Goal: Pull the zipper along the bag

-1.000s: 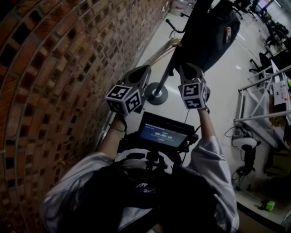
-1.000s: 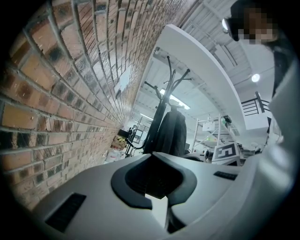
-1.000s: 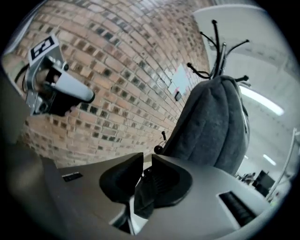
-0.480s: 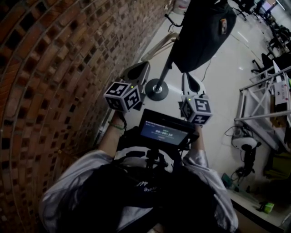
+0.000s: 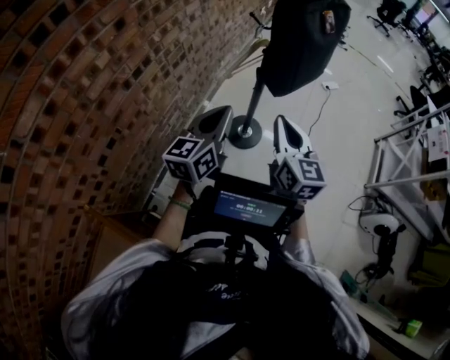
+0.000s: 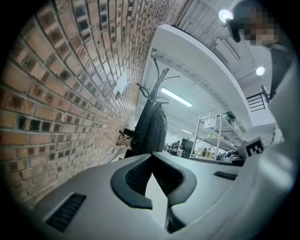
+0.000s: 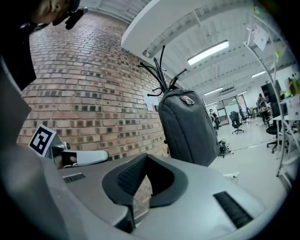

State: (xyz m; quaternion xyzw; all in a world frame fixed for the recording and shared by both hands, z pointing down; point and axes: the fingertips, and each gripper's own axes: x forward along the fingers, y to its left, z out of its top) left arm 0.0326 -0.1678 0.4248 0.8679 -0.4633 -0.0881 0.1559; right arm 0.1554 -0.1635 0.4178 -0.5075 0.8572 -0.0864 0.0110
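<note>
Two claws: both closed, both empty, both aimed toward the coat stand [image 5: 254, 98], well short of it.
left claw [image 6: 151, 155]: tips pressed together, nothing between them; on the brick wall [image 5: 105, 84] side of the coat stand.
right claw [image 7: 146, 156]: jaws have just been closing, tips now meet on nothing; on the open floor [image 5: 337, 140] side of the coat stand.
bag [image 5: 302, 42]: dark grey backpack, hangs from the hooks [image 7: 161, 70] at the top of the coat stand, clear of the floor, well apart from both claws.
zipper pull: too small to tell in any view; only a small pale patch [image 5: 328, 17] shows near the bag's top.
coat stand build: thin pole on a round base [image 5: 245, 132], just beside the brick wall.
handling, judged: bag looks soft. Hanging free, it will likely swing and turn about the coat stand when tugged. Fabric should bunch ahead of the slider unless held taut. Zipper pull is likely small, hard and slippery.
where to hold, judged: one claw pinches the fabric just beside the zipper track at its start. The other pinches the zipper pull flat and draws along the track, not away from the coat stand.
risk, judged: the coat stand may rock under a hard sideways pull.
step, judged: approach only; no contact with the bag yet.
</note>
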